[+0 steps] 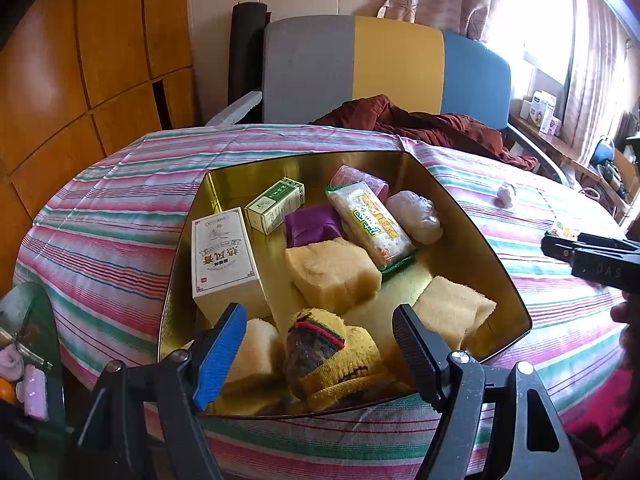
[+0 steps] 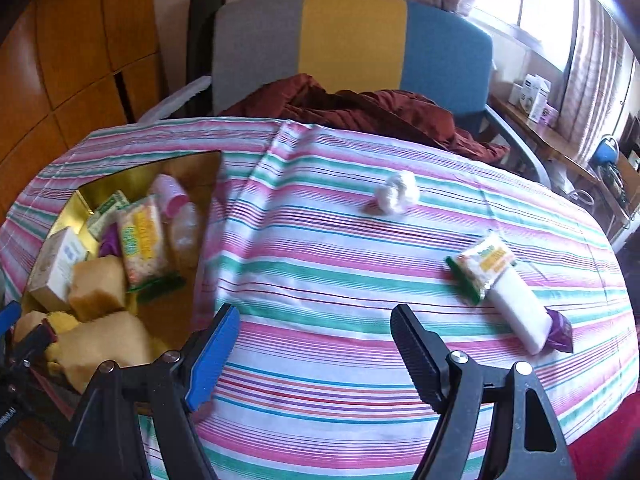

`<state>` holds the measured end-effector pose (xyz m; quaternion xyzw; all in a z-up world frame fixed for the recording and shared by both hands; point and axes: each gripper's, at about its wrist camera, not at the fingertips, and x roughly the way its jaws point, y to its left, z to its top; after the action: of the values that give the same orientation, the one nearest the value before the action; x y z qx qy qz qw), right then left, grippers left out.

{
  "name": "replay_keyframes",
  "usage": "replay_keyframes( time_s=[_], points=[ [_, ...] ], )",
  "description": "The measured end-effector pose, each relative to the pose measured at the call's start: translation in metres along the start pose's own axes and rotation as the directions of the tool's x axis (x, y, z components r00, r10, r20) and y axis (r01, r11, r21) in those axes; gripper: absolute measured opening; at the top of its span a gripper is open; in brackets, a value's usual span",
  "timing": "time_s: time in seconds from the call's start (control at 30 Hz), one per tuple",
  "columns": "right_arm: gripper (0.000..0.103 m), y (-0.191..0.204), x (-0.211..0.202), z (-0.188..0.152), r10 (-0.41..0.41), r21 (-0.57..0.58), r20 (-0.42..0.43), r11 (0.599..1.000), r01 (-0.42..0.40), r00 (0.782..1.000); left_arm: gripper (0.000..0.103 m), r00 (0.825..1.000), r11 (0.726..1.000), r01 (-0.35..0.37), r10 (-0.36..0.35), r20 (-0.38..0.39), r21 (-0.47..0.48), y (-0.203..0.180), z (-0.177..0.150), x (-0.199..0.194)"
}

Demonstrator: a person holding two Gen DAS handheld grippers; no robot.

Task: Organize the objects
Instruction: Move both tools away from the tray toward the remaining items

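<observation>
**Both grippers apart over the striped table**

A yellow knitted sock [image 1: 340, 360] lay just ahead of my left gripper [image 1: 320, 344], between its spread fingers, which gripped nothing, inside the gold tin [image 1: 480, 240]. Beyond it sat sponge blocks [image 1: 332, 272], a white box [image 1: 224, 256] and a snack packet [image 1: 372, 228]. My right gripper [image 2: 316, 344] hung wide apart over the striped tablecloth [image 2: 320, 260], holding nothing. Ahead to its right lay another snack packet [image 2: 480, 268] touching a white bar [image 2: 520, 316]; farther ahead, a white wad [image 2: 396, 192].
</observation>
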<state>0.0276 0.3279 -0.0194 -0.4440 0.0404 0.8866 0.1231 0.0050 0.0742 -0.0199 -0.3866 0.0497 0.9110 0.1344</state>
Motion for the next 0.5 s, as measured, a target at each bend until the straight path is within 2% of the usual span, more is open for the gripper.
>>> replay_keyframes(
  time_s=[0.23,0.5],
  points=[
    [0.079,-0.044,0.002,0.007,-0.031,0.065,-0.028,0.997,0.032,0.999,0.085,1.000,1.000,-0.002,0.002,0.004,-0.001,-0.001,0.000,0.000],
    [0.080,-0.106,0.000,0.021,-0.084,0.165,-0.036,0.982,0.089,0.996,0.086,1.000,1.000,-0.002,0.002,0.002,0.006,-0.004,0.003,0.000]
  ],
)
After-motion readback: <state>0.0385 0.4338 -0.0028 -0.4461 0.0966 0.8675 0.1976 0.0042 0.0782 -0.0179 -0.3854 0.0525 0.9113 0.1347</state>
